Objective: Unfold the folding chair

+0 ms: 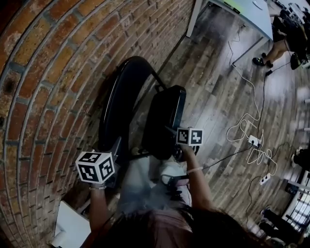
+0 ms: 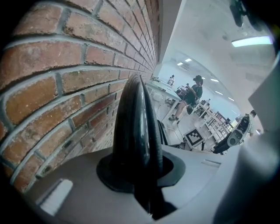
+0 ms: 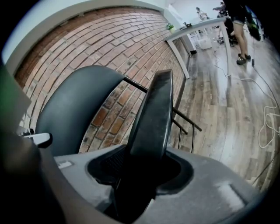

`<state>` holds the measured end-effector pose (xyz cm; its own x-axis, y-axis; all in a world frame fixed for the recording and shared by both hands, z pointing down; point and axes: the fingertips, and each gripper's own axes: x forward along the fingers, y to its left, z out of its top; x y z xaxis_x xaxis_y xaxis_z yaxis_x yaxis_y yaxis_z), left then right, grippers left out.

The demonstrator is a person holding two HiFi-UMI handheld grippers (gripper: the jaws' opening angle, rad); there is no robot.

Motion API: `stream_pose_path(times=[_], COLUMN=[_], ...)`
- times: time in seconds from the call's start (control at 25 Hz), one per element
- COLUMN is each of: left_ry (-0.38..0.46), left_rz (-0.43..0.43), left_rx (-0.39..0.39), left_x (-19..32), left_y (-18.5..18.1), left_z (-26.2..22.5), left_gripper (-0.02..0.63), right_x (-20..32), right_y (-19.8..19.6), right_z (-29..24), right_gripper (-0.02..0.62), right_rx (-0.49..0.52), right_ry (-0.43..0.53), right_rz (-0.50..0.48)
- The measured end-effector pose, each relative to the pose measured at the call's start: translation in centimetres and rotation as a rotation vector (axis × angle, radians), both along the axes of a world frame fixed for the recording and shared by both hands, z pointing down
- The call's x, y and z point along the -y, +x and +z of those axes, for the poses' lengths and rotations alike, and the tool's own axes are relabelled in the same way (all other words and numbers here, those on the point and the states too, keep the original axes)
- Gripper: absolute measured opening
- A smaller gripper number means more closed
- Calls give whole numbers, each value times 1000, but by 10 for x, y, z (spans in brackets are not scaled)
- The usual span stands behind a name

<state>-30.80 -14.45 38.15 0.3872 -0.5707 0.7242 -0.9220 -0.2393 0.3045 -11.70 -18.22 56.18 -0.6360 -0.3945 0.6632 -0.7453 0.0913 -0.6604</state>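
A brick wall (image 1: 43,72) fills the left side of the head view and a wood-plank floor (image 1: 218,87) the right. The black folding chair (image 1: 145,111) stands on that floor, just beside the wall and right in front of the person. Its wide, rounded backrest (image 1: 118,101) is the part nearer the bricks. The narrower padded seat (image 1: 164,121) is tipped up steeply on edge. Seat and backrest are close together where the grippers hold them and spread apart further away, with thin black frame tubes (image 3: 183,118) showing between them, so the chair is not yet opened flat.

The left gripper (image 2: 140,175) has its jaws drawn close together, clamped on the thin rim of the backrest, which rises straight up out of them in the left gripper view. The right gripper (image 3: 140,170) has its jaws set wider, around the thicker edge of the seat. The recess there is dark, but the seat appears to be gripped and not merely standing between the pads.

A white table (image 1: 242,12) stands at the far end of the wall, with another person (image 1: 278,38) next to it. Loose cables (image 1: 252,131) lie on the floor to the right of the chair
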Motion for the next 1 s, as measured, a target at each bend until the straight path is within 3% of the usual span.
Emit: stream_pose_path(times=[1.0], left_ry=[12], left_rz=[5], left_rx=[-17], left_x=[-4], left_y=[24], left_z=[10], left_gripper=[68], right_x=[-18], right_y=[70], right_z=[26], right_gripper=[198], right_rx=[63], right_ry=[-68], right_rz=[27])
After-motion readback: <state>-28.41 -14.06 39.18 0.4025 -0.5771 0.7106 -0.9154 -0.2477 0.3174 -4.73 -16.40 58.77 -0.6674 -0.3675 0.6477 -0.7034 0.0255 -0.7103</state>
